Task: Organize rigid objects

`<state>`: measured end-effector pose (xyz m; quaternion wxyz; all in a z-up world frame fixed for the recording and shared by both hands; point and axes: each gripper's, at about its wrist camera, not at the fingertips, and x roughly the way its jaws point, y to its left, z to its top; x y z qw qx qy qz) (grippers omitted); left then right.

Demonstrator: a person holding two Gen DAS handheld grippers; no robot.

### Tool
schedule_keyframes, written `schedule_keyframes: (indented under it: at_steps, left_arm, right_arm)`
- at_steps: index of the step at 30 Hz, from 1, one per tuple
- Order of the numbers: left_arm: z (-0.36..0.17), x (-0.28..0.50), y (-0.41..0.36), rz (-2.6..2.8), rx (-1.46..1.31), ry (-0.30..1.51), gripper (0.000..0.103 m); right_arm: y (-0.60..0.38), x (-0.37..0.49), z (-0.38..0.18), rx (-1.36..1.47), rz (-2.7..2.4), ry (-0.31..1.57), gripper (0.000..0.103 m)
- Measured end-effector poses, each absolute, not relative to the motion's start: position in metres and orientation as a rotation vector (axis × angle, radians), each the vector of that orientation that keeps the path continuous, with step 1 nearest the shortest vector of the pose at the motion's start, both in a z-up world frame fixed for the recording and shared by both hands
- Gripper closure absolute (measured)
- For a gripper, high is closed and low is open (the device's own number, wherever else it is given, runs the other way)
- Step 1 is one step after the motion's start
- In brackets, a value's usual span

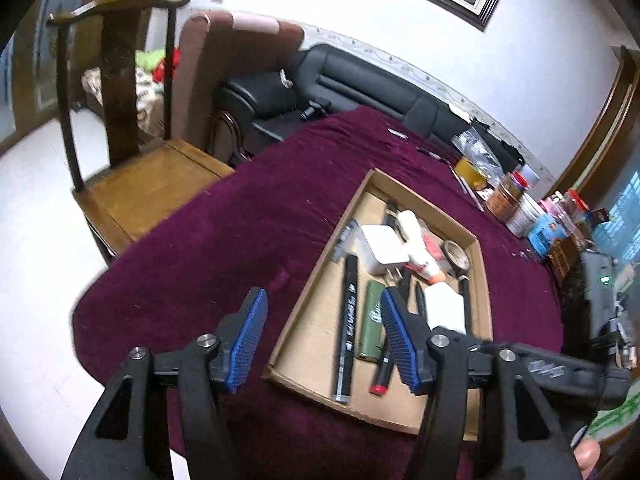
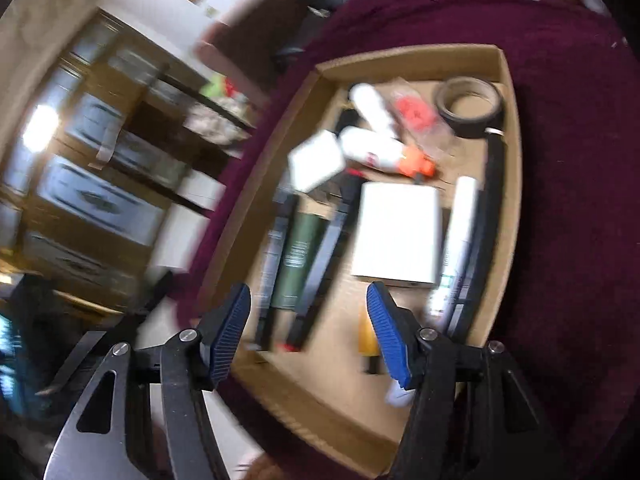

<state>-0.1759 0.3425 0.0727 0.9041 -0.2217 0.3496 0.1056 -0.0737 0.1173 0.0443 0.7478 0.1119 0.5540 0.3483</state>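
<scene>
A shallow cardboard tray (image 1: 316,320) lies on a purple tablecloth (image 1: 224,248). In it are a black marker (image 1: 347,332), a green lighter (image 1: 371,320), a red-tipped pen (image 1: 382,376), a white box (image 1: 444,308), a white bottle with an orange cap (image 1: 416,248) and a tape roll (image 1: 456,256). My left gripper (image 1: 320,296) hovers open above the tray's near left edge, holding nothing. The right wrist view is blurred. There my right gripper (image 2: 308,288) hangs open and empty over the tray's (image 2: 256,184) near end, above the lighter (image 2: 298,260) and beside the white box (image 2: 398,232). The tape roll (image 2: 468,106) sits in the far corner.
A wooden chair (image 1: 132,184) stands at the table's left. A black sofa (image 1: 360,76) runs behind the table. Jars, tins and small boxes (image 1: 512,196) crowd the table's right edge. Dark cabinets (image 2: 100,184) fill the room's left side.
</scene>
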Motion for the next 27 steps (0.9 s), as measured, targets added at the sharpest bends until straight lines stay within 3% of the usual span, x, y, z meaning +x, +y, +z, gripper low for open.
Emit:
schedule_keyframes:
  at_steps: [3,5,7,8,10,11,12,15,19,23,27]
  left_arm:
    - [0.081,-0.182,0.338,0.261,-0.406,0.676,0.041]
    - [0.086,-0.186,0.333,0.291,-0.367,0.645,0.041]
    - [0.095,-0.193,0.325,0.330,-0.316,0.587,0.041]
    - [0.099,-0.197,0.321,0.352,-0.294,0.557,0.040]
    - [0.109,-0.208,0.312,0.414,-0.244,0.491,0.021]
    - [0.117,-0.214,0.306,0.443,-0.216,0.443,0.005]
    - [0.121,-0.219,0.301,0.451,-0.200,0.405,0.001]
    - [0.135,-0.233,0.285,0.365,-0.174,0.300,0.001]
    - [0.136,-0.219,0.272,0.317,-0.126,0.378,0.001]
    - [0.141,-0.220,0.258,0.363,-0.054,0.368,0.001]
    - [0.144,-0.222,0.245,0.344,-0.078,0.384,0.001]
  right_arm:
    - [0.133,-0.077,0.038,0.167,0.684,1.204,0.033]
    - [0.141,-0.075,0.038,0.174,0.701,1.188,0.014]
    - [0.144,-0.070,0.038,0.192,0.727,1.179,0.009]
    - [0.143,-0.068,0.038,0.198,0.740,1.178,0.009]
    - [0.138,-0.065,0.037,0.226,0.792,1.181,0.009]
    - [0.137,-0.065,0.037,0.225,0.818,1.189,0.009]
    - [0.136,-0.065,0.037,0.216,0.833,1.195,0.009]
    - [0.141,-0.079,0.037,0.088,0.871,1.227,0.009]
    - [0.169,-0.098,0.029,-0.114,0.820,1.233,0.009]
    - [0.138,-0.102,0.050,0.082,0.866,1.145,0.009]
    - [0.102,-0.121,0.076,0.045,0.792,0.975,0.009]
